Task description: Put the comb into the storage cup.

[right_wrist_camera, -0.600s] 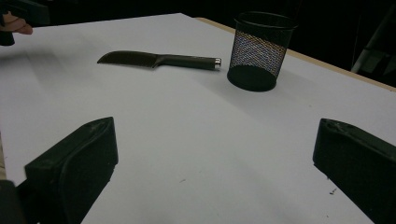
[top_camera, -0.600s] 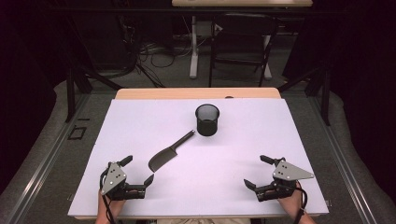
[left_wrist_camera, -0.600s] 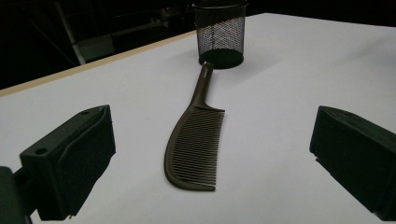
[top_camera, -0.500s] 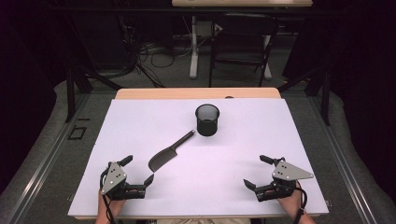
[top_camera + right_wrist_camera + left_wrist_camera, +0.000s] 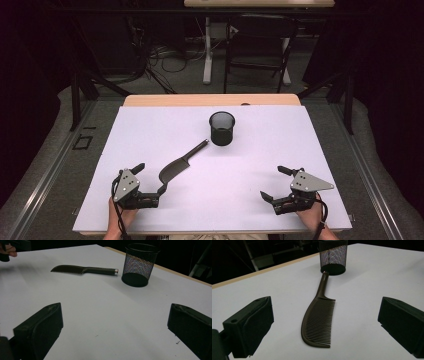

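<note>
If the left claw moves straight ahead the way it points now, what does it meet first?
Most likely the comb, lying flat on the table between the open left claw and the mesh cup beyond it.

I count 1 dark comb (image 5: 176, 168) and 1 black mesh cup (image 5: 222, 128) on 1 white table (image 5: 280, 145), and I work 2 grippers: 1 left gripper (image 5: 151, 178), 1 right gripper (image 5: 274, 183).
</note>
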`<control>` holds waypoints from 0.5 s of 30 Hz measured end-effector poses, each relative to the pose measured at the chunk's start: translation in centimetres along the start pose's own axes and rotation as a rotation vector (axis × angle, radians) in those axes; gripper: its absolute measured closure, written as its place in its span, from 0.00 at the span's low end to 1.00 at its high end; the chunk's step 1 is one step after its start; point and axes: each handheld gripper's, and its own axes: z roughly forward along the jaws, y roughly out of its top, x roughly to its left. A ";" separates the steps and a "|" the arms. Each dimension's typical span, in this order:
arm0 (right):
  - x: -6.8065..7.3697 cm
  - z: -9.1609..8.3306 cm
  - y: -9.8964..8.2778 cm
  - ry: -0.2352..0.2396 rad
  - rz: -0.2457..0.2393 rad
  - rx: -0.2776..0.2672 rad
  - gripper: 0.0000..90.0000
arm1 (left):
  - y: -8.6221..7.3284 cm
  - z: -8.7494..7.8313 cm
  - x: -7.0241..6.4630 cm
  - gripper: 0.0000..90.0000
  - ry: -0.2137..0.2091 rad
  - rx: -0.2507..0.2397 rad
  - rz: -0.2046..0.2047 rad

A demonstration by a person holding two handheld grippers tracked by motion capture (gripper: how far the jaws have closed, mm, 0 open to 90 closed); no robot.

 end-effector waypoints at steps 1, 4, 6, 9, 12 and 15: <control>0.0 0.0 0.0 0.000 0.001 0.001 0.00 | 0.0 0.1 0.1 0.00 0.001 0.001 0.001; 0.0 0.0 0.0 0.000 0.000 0.003 0.00 | 0.2 0.4 0.1 0.00 0.003 0.012 0.000; 0.0 0.1 0.0 0.001 -0.005 0.007 0.00 | 0.4 0.7 0.3 0.00 0.000 0.027 -0.010; 0.0 0.2 0.0 0.001 -0.003 0.007 0.00 | 0.5 1.0 0.3 0.00 -0.007 0.034 -0.013; -0.1 0.2 0.0 -0.001 -0.007 0.010 0.00 | 0.6 1.2 0.3 0.00 -0.005 0.042 -0.012; -0.1 0.1 0.0 -0.002 -0.007 0.012 0.00 | 0.8 1.6 0.3 0.00 -0.008 0.055 -0.011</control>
